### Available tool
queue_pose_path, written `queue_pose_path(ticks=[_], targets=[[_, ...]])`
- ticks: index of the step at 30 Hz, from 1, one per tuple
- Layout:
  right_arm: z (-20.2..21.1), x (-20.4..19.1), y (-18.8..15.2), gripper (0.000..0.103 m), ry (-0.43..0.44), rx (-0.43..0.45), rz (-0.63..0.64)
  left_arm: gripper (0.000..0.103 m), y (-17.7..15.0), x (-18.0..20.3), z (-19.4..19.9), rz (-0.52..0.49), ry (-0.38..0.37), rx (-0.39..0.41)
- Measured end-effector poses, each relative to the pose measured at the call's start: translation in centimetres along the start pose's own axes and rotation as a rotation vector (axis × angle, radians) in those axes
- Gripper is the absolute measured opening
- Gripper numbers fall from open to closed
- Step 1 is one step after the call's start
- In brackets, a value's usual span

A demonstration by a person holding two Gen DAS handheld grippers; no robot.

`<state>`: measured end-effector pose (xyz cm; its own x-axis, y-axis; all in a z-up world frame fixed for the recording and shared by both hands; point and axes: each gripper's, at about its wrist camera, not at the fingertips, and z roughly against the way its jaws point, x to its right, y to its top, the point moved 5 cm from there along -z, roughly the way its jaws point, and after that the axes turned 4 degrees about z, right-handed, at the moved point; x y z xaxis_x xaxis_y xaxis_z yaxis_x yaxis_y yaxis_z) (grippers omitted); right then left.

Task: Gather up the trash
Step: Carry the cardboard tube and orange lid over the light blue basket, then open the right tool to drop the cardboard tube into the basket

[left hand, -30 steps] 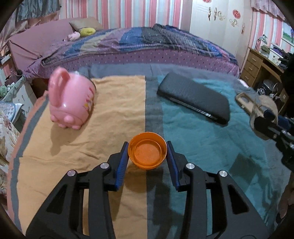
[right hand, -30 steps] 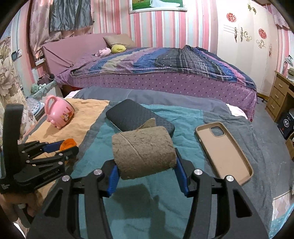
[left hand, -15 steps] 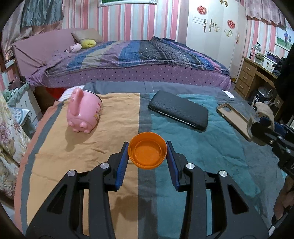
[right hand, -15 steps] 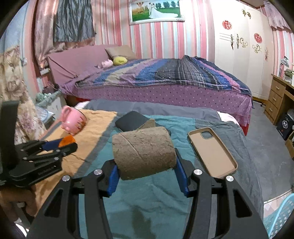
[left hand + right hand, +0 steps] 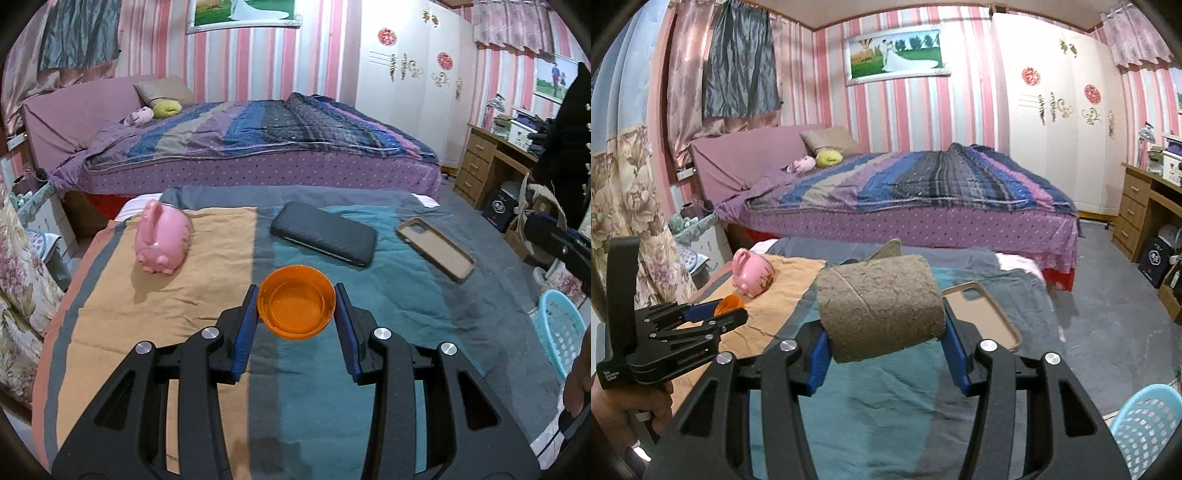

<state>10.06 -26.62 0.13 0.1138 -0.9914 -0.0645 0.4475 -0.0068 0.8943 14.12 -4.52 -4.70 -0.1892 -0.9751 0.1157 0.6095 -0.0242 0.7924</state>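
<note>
Pink-striped walls and a purple bed (image 5: 905,199) stood behind the low surface I worked over, which was spread with an orange, grey and teal blanket (image 5: 177,288).

In my left gripper (image 5: 295,306) I held an orange lid (image 5: 296,301), its hollow side facing the camera. Both blue pads (image 5: 245,328) pressed on its rim from either side, so the jaws stood partly apart, no wider than the lid itself, and the lid hung clear above the blanket. In my right gripper (image 5: 882,325) I held a brown cardboard tube (image 5: 881,306), lying crosswise between the fingers with one blue pad (image 5: 818,354) against each end. Those jaws stood a little wider, again only as far as the tube allowed, and the tube too was up off the blanket.

From the right wrist view, my left gripper (image 5: 733,314) showed at the lower left with the lid (image 5: 729,304) seen edge-on between its fingers, and my hand (image 5: 628,406) wrapped round its handle.

Left on the blanket were a pink pig-shaped mug (image 5: 162,240) tipped on its side on the orange part, a black case (image 5: 325,232) on the teal part, and a tan phone case (image 5: 436,247) lying hollow side up beside it. A light blue plastic basket (image 5: 1148,424) stood on the floor off the blanket's right edge, near my right gripper.
</note>
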Motion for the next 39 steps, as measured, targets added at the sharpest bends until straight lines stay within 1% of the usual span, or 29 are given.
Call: queue_pose_path(ticks=[2,3,4,6,9,12,15,18,22,25,27,29,30,31,33,34,37,39], targets=[[0.9,0.4,0.1,0.052,-0.018,0.007,0.004,0.039,-0.2,0.8,0.4,-0.012,-0.01,0.003],[1.8,1.3,0.1,0.052,-0.048,0.016,0.002,0.039,-0.3,1.2,0.6,-0.017,-0.015,0.006],[2.3,1.6,0.2,0.052,-0.056,0.019,-0.002,0.039,-0.4,1.7,1.0,-0.022,-0.022,0.012],[4.0,3.2,0.0,0.052,-0.093,0.03,-0.031,0.039,-0.4,2.7,1.6,-0.027,-0.038,0.023],[5.5,4.6,-0.1,0.052,-0.123,0.043,-0.054,0.039,-0.5,4.3,2.9,-0.033,-0.069,0.045],[7.2,6.1,-0.6,0.052,-0.144,0.053,-0.068,0.039,-0.8,6.1,3.9,-0.05,-0.097,0.058],[8.8,7.6,-1.2,0.052,-0.173,0.058,-0.067,0.039,-1.2,7.9,4.3,-0.063,-0.125,0.054],[10.9,9.4,-2.4,0.052,-0.214,0.068,-0.104,0.039,-1.4,9.6,4.6,-0.064,-0.148,0.054],[12.3,11.3,-3.1,0.052,-0.23,0.074,-0.151,0.039,-1.4,12.4,4.8,-0.064,-0.185,0.047],[13.3,12.5,-2.9,0.052,-0.238,0.088,-0.149,0.039,-0.8,15.1,5.4,-0.094,-0.201,0.059],[13.7,13.3,-2.7,0.052,-0.253,0.093,-0.136,0.039,-0.5,16.4,5.9,-0.088,-0.219,0.063],[14.5,14.3,-2.6,0.052,-0.285,0.092,-0.121,0.039,-0.1,18.0,6.4,-0.078,-0.248,0.066],[14.8,14.6,-2.5,0.052,-0.293,0.092,-0.119,0.039,0.1,18.7,6.7,-0.084,-0.253,0.071],[15.5,15.7,-2.7,0.052,-0.306,0.089,-0.119,0.039,0.3,19.7,7.0,-0.094,-0.257,0.08],[15.8,16.2,-2.7,0.052,-0.317,0.086,-0.122,0.039,0.5,21.4,7.4,-0.107,-0.27,0.094],[16.4,17.3,-2.9,0.052,-0.341,0.082,-0.128,0.039,0.6,22.3,7.6,-0.114,-0.277,0.099],[17.1,18.5,-3.1,0.052,-0.379,0.074,-0.144,0.039,0.7,25.0,7.9,-0.136,-0.301,0.103],[17.2,18.9,-3.0,0.052,-0.381,0.071,-0.154,0.039,0.4,26.4,7.7,-0.148,-0.315,0.098]])
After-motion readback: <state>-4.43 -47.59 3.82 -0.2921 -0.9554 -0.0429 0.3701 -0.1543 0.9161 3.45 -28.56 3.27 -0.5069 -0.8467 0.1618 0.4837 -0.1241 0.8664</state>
